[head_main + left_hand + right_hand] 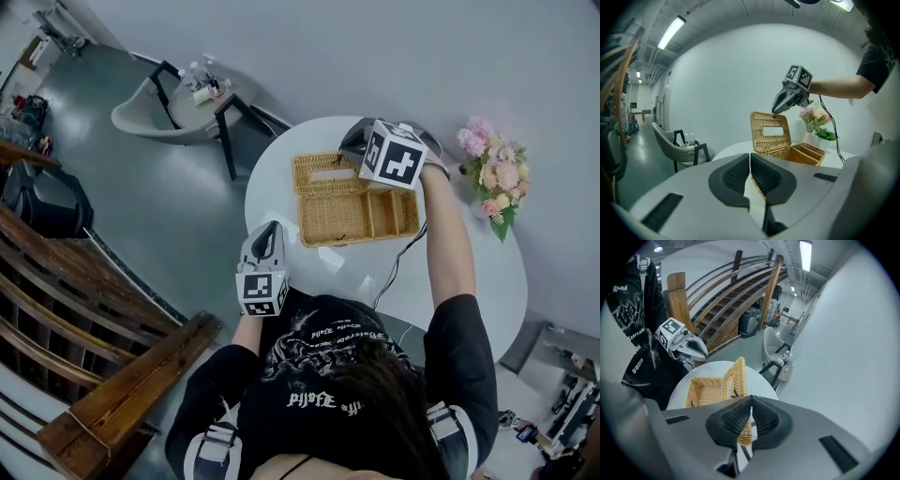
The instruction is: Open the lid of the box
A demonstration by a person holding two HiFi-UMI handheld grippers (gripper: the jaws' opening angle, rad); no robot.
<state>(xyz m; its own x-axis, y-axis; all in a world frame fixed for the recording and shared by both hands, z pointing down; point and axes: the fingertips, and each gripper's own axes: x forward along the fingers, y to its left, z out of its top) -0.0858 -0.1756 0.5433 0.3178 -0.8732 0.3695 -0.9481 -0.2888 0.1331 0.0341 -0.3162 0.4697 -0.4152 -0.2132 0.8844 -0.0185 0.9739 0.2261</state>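
- Left gripper (750, 157): jaws closed, nothing held; kept at the near edge of the worktop (281, 202), box (361, 217) ahead, untouched.
- Right gripper (750, 399): jaws clamped on top edge of lid (735, 377).
- Lid is stood upright over far-side hinge; remaining swing judged away from person.

The box (361, 217) sits on the table (459, 281), flowers (492, 169) to its right.
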